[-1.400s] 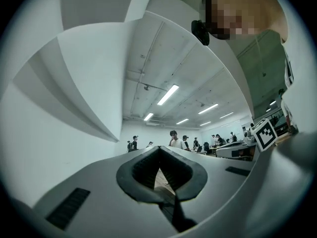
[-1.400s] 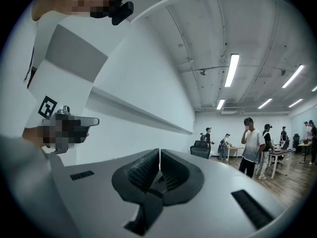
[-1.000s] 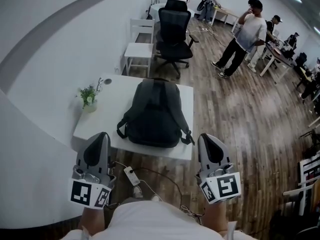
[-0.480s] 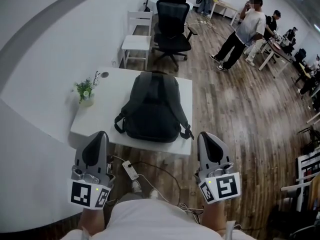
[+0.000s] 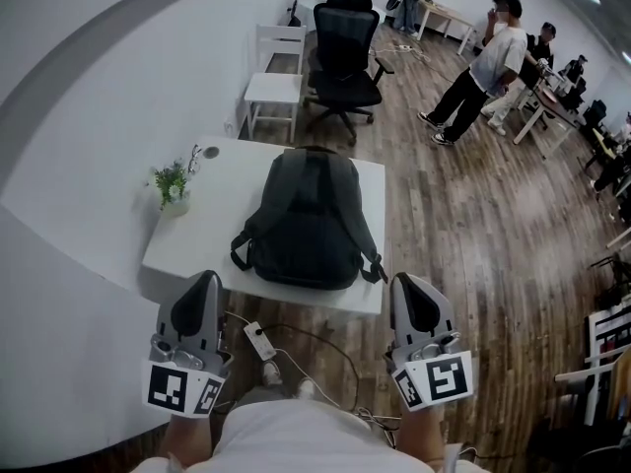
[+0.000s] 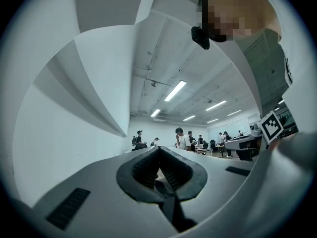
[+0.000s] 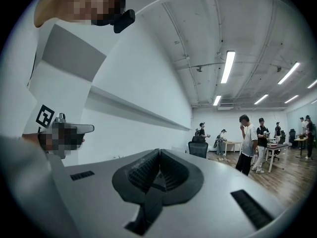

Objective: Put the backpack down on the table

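Backpack (image 5: 309,220) lies flat on the white table (image 5: 202,239), clear of both grippers.

The dark grey bag covers the middle of the tabletop, its top end toward the far edge and strap loops sticking out at its near corners, with a small potted plant (image 5: 174,187) to its left. The left gripper (image 5: 209,277) and right gripper (image 5: 402,280) hover off the table's near edge, apart from the bag, jaws pressed together on nothing.
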A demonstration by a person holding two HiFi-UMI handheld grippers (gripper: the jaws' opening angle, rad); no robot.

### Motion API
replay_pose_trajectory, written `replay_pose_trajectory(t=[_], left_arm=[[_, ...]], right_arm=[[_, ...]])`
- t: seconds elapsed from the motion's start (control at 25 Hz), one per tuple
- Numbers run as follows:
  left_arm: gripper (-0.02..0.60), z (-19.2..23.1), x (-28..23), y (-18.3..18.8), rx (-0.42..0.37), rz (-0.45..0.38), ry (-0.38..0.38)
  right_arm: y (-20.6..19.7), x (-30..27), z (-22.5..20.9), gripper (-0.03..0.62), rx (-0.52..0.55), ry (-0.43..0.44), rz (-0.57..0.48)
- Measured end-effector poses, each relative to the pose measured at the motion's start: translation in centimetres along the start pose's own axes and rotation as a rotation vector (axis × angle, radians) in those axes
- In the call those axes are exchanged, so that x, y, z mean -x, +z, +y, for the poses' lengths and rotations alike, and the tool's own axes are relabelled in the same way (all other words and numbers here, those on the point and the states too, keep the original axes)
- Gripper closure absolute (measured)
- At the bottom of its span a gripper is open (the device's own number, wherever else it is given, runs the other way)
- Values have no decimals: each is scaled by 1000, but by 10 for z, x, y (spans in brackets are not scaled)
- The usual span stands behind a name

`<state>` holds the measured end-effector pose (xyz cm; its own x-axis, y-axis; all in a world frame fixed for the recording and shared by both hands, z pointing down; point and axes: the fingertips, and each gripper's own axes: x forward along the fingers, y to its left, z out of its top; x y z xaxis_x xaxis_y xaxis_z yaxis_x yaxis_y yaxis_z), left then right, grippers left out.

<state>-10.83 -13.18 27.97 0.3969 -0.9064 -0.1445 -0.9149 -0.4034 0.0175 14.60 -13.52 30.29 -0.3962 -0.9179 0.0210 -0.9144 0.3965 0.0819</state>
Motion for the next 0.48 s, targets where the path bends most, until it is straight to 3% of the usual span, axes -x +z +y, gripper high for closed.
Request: replay_pose_trajectory(t=[0.24,0.48], left_arm=[[565,2,-10,-8,20,11,-18],[565,-17,-15,15,-5,-19,-55]], right_arm=[[-4,-9,3,556,-1,4,-5],[4,-4,-2,556,-7,12,2]])
